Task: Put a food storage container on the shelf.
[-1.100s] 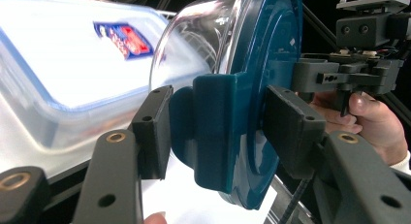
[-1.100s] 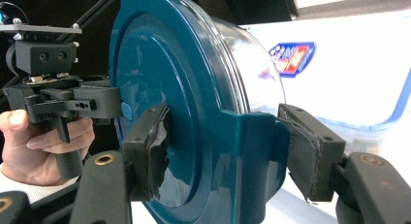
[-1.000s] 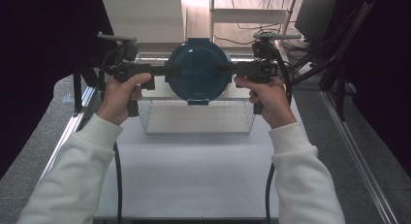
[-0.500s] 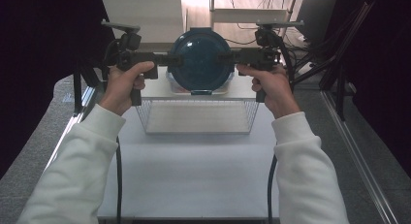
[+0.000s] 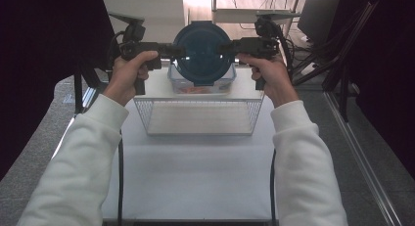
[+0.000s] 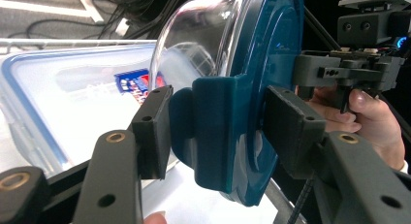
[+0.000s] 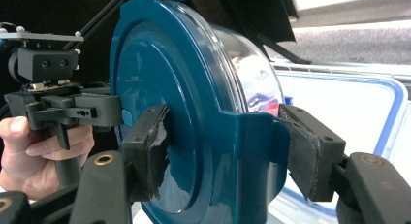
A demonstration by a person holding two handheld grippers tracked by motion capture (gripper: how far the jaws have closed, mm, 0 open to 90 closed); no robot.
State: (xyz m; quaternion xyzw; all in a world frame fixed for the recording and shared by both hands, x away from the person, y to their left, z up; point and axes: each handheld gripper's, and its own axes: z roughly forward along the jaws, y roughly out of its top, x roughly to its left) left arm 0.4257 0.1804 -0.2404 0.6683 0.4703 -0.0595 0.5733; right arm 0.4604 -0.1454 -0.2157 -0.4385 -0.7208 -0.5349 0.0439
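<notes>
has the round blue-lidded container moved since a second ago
Yes. The round container, clamped between the left gripper and right gripper, went from over the wire basket to beyond it, above the rectangular box.

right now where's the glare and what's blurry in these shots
High view: blown-out light at the top edge, dark sides. Left gripper view: glare streaks on the clear bowl, near fingers soft. Right gripper view: sheen on the teal lid, background container washed out.

Round clear container (image 5: 201, 54), teal lid, upright on edge; aloft
</notes>
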